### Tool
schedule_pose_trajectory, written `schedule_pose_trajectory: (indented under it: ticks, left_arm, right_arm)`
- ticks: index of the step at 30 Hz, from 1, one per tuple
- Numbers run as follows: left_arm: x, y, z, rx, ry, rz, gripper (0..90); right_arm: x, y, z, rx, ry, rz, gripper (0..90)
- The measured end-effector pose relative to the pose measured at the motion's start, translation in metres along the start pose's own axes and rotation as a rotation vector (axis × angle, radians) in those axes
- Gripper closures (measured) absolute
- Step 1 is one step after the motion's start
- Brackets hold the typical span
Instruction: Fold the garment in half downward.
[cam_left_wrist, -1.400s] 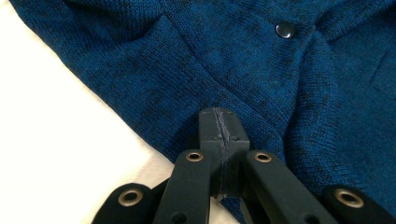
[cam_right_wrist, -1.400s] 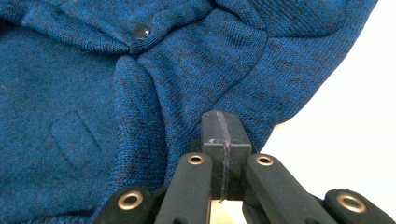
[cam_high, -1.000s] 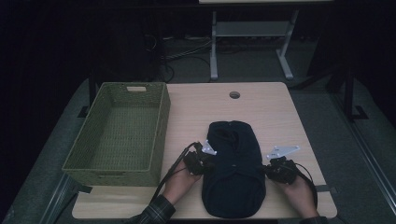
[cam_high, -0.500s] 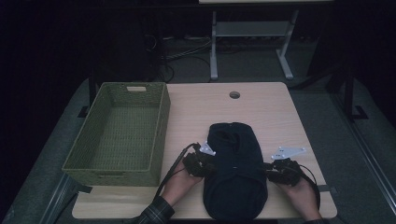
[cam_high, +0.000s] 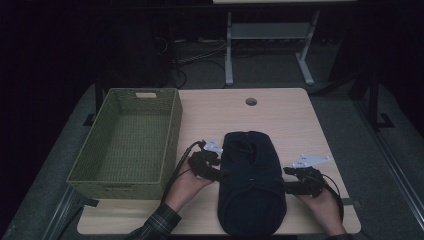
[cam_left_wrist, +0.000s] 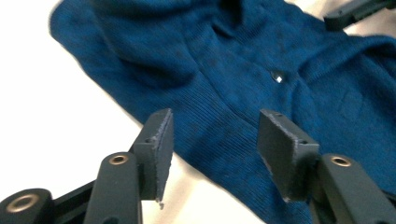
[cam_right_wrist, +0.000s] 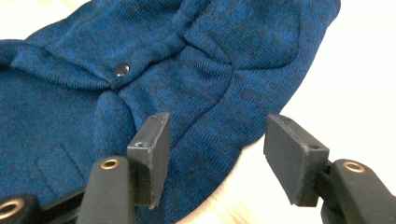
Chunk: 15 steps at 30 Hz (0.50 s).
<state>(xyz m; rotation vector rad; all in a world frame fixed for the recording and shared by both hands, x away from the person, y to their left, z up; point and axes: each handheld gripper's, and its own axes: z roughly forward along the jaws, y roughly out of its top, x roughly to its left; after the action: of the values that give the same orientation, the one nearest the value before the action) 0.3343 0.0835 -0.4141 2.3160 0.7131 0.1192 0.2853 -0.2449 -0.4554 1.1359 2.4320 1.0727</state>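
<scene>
A dark blue knitted garment (cam_high: 250, 185) lies folded lengthwise on the wooden table (cam_high: 280, 115), near the front edge. Its knit and a snap button (cam_left_wrist: 277, 77) fill much of the left gripper view. My left gripper (cam_high: 218, 172) sits at the garment's left edge, open, its jaws straddling the hem (cam_left_wrist: 210, 135). On the other side, my right gripper (cam_high: 289, 181) is open too, jaws set over the garment's right edge (cam_right_wrist: 219, 135). A button (cam_right_wrist: 122, 69) and folded sleeve show in the right gripper view. Neither gripper holds anything.
A green woven basket (cam_high: 127, 142) stands empty on the table's left side, close to my left hand. A round cable hole (cam_high: 251, 101) is at the table's back. A white desk frame (cam_high: 265, 45) and cables stand on the floor beyond.
Both grippers have shifted slightly toward the front of the table along the garment's sides. The garment lies as before.
</scene>
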Motion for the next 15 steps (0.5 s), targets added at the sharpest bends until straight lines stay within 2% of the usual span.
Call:
schedule_pose_trajectory:
  ticks: [5, 14, 15]
  left_arm:
    - [0.005, 0.009, -0.006, -0.030, 0.009, 0.005, 40.4]
    - [0.019, 0.031, -0.009, -0.064, 0.038, 0.007, 38.5]
    - [0.023, 0.037, -0.008, -0.083, 0.043, -0.004, 38.5]
  right_arm:
    - [-0.004, 0.006, 0.001, -0.004, 0.000, 0.003, 39.4]
    - [-0.017, 0.032, 0.004, -0.014, 0.001, 0.000, 38.1]
    - [-0.020, 0.035, 0.005, -0.009, 0.003, -0.006, 38.1]
